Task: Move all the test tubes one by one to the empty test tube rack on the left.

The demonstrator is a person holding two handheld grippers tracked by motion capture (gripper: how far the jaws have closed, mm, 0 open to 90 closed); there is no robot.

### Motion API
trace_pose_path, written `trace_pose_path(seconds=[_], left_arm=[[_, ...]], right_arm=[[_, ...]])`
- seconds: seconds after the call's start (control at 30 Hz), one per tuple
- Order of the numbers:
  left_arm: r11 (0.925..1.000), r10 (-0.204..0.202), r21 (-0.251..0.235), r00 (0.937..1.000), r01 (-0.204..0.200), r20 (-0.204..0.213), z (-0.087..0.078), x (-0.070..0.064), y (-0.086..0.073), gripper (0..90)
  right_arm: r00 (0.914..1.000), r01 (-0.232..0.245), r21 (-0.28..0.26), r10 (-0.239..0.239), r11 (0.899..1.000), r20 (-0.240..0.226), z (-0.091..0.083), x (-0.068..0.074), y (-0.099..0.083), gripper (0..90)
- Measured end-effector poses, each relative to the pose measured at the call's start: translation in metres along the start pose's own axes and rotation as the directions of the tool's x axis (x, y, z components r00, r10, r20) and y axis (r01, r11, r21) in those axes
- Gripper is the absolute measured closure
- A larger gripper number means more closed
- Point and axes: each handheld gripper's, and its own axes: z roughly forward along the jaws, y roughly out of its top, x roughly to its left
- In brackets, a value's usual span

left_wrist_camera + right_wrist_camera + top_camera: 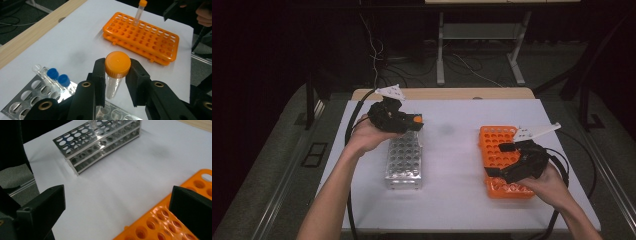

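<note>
My left gripper [117, 75] is shut on a clear tube with an orange cap [117, 64], held above the far end of the metal rack [403, 159]. In the high view this gripper [412, 123] sits over the rack's back edge. Two blue-capped tubes [58, 78] and an uncapped clear tube stand in the metal rack [22, 100]. An orange rack [141, 35] holds one upright orange-capped tube [139, 13]. My right gripper [117, 202] stands open, jaws wide apart, over the near part of the orange rack [172, 225]; from above it [504, 160] hovers there with nothing in it.
A white sheet [452, 155] covers the table, whose wooden edge [447, 93] shows at the back. A faint grey smudge [445, 129] marks the sheet between the racks. Cables trail from both grippers off the table's sides. Table legs and wires lie beyond.
</note>
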Motion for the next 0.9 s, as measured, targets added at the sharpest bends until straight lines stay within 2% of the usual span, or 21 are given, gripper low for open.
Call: trace_pose_path(seconds=[0.5, 0.77, 0.9], left_arm=[[0.9994, -0.03, 0.013, 0.9978, 0.031, -0.059, 0.015, 0.027, -0.006, 69.1], [0.9992, -0.018, 0.035, 0.9967, 0.02, -0.079, 0.022, 0.032, -0.009, 69.1], [0.9989, -0.018, 0.043, 0.9971, 0.021, -0.074, 0.026, 0.034, -0.012, 69.1]], right_arm=[[0.9968, -0.07, -0.004, 0.07, 0.998, 0.038, -0.015, -0.019, -0.031, 0.3], [0.9953, -0.085, -0.012, 0.086, 0.996, 0.045, -0.018, -0.024, -0.041, 0.3], [0.9949, -0.089, -0.019, 0.09, 0.996, 0.047, -0.02, -0.025, -0.044, 0.3]])
